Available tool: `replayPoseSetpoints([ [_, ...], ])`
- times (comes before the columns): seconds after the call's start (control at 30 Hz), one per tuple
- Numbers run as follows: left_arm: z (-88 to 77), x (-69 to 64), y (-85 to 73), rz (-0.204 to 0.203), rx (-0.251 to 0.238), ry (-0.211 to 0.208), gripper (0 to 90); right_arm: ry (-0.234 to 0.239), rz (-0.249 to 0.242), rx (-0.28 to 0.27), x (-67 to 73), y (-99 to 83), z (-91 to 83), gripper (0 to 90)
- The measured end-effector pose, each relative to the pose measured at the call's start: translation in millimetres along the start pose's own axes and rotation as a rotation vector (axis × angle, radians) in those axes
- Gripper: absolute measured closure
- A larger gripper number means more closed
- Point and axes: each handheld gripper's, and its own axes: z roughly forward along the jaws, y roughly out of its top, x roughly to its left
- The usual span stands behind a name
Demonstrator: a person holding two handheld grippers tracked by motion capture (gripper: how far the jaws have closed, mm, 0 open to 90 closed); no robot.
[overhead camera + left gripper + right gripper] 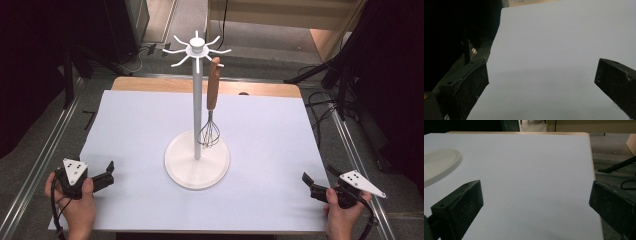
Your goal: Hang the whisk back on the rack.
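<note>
A white hook stand (197, 100) rises from a round base (197, 165) in the middle of the table. From one of its top hooks (197, 48) hangs a wire whisk (209, 132) by its wooden handle (213, 85), its wires just above the base. My left gripper (109, 173) rests at the near left corner, open and empty, its jaws wide apart over the white sheet (541, 77). At the near right corner my right gripper (318, 174) is also open and empty (536, 195), with the stand's base (439, 165) off to its left.
A white sheet (270, 140) covers the wooden table (150, 84). Metal rails (45, 155) run along both sides on the floor. Black tripod legs and cables (325, 75) stand beyond the far right corner. Dark curtains hang at left and right.
</note>
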Motion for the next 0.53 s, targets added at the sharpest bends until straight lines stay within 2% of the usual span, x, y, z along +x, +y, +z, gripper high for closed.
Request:
replayPoseSetpoints([
  [0.17, 0.2, -0.5, 0.2, 0.003, 0.006, 0.003, 0.0, -0.012, 0.047, 0.004, -9.0, -4.6, -8.4, 0.0],
  [0.3, 0.2, -0.3, 0.4, 0.003, 0.012, 0.002, 0.0, 0.004, 0.085, -0.008, -12.8, -8.3, -6.3, 0.0],
  [0.43, 0.2, -0.5, 0.2, 0.004, 0.007, 0.003, 0.0, -0.006, 0.029, 0.021, -6.2, -8.4, -1.3, 0.0],
  [0.53, 0.5, -0.7, 0.4, 0.008, 0.012, 0.005, 0.0, -0.012, 0.016, 0.028, -4.6, -8.2, 0.0, 0.0],
])
